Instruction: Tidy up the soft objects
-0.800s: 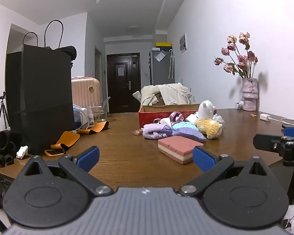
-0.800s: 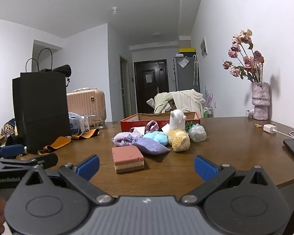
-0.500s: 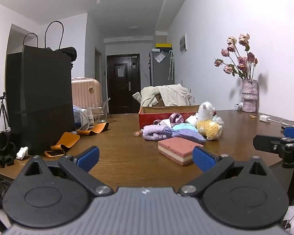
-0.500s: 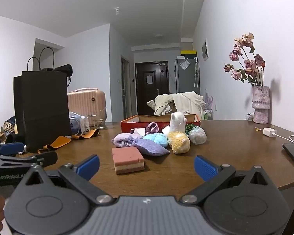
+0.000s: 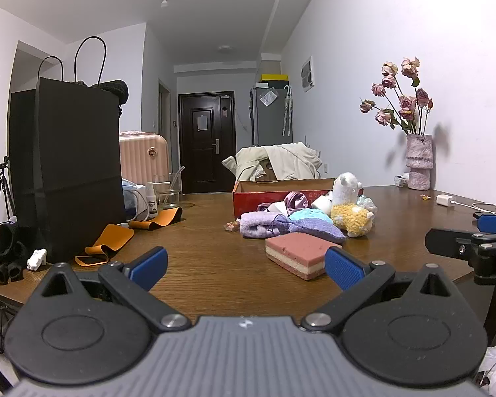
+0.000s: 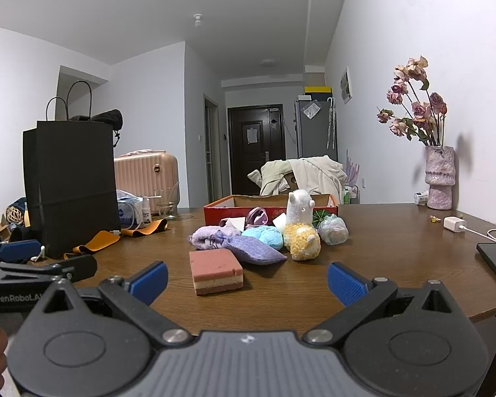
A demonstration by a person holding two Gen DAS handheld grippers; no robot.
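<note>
Right wrist view shows the right hand-held gripper (image 6: 246, 279) fully released, its two blue pads standing wide apart with nothing between them, low in the frame. The left hand-held gripper (image 5: 244, 264) is released in the same way and holds nothing.

The soft objects lie in a small pile at the middle of the frame, on the brown table (image 6: 396, 264), just in front of an open red box (image 6: 271, 206). Nearest to the camera is a pink layered sponge block (image 6: 215, 269), a little apart from the rest. Behind it lie a purple pouch (image 6: 258, 251), a lilac knitted cloth (image 6: 206, 235) and a light blue fluffy ball (image 6: 264, 235), all touching each other. At the right of the pile, a yellow and white plush alpaca (image 6: 301, 228) stands upright, and a small bag in clear wrap (image 6: 332, 230) is beside it.

All these things look light and will give way under pressure. The sponge block probably squeezes easily, so a grip across its two flat sides, at the middle, seems best. The pouch is limp and may hang down; it is better taken at its thick middle part. The alpaca can tip over, so its round yellow body looks safer than the thin neck. The wrapped bag may be slippery.
</note>
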